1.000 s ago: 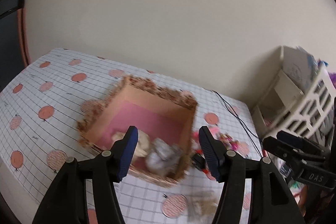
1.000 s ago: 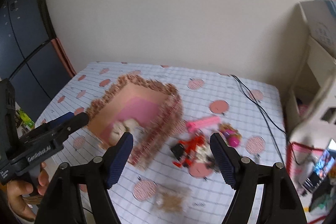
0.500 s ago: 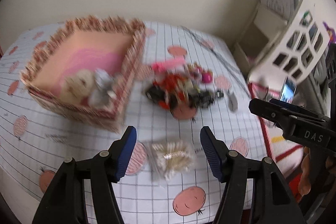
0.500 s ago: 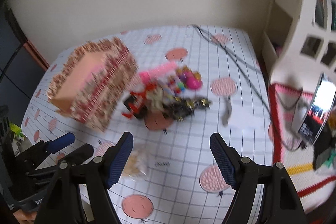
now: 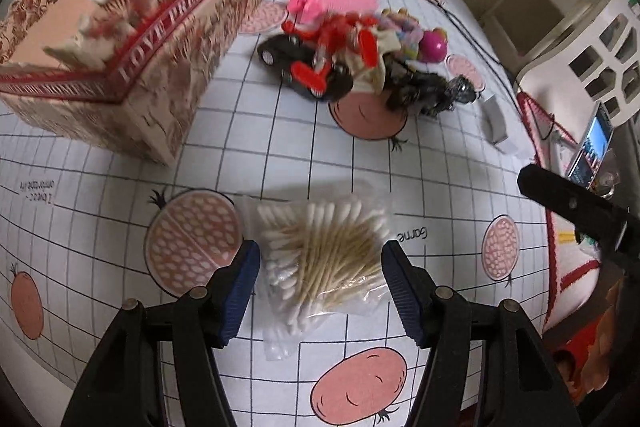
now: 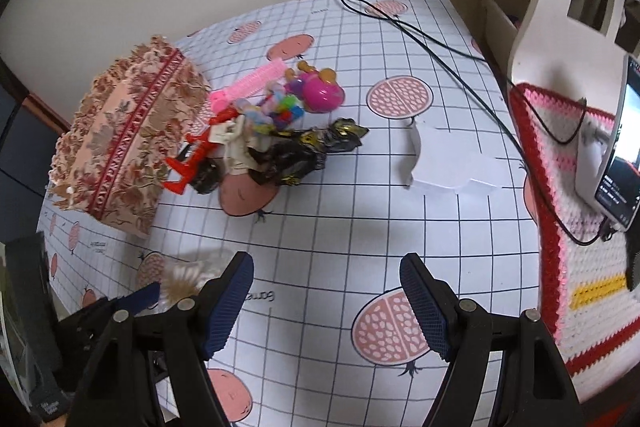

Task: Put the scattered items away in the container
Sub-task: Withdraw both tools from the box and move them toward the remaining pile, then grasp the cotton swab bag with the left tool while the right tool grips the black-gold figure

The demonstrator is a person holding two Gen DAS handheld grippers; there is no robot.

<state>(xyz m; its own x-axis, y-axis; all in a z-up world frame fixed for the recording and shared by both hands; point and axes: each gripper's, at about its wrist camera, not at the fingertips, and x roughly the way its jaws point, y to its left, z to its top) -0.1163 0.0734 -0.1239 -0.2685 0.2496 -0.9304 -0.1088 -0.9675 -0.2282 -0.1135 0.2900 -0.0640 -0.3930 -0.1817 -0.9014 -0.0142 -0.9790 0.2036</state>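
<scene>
Left tool (image 5: 318,277): jaws apart, straddling the bag of cotton swabs (image 5: 320,263) lying flat on the surface (image 5: 280,147). Pads sit either side of the bag, not pressing it, so nothing held. Right tool (image 6: 326,301): jaws wide, empty, over bare grid cloth with nothing between the pads.

Step in hand, as I read it: pick approach on the swab bag, left side.

Next move calls for seating the pads lower around the bag, closing on the swab bundle rather than the slack plastic, then lifting toward the floral gift box (image 5: 132,39) at far left; its open top faces up.

Further out: toy pile (image 6: 260,131) just beside the box, with a red-and-black toy vehicle (image 5: 316,67), pink comb (image 6: 250,83), magenta ball (image 6: 322,93) and a dark figure (image 6: 308,151). All not yet boxed. White folded card (image 6: 440,163) lies apart to the right.
</scene>
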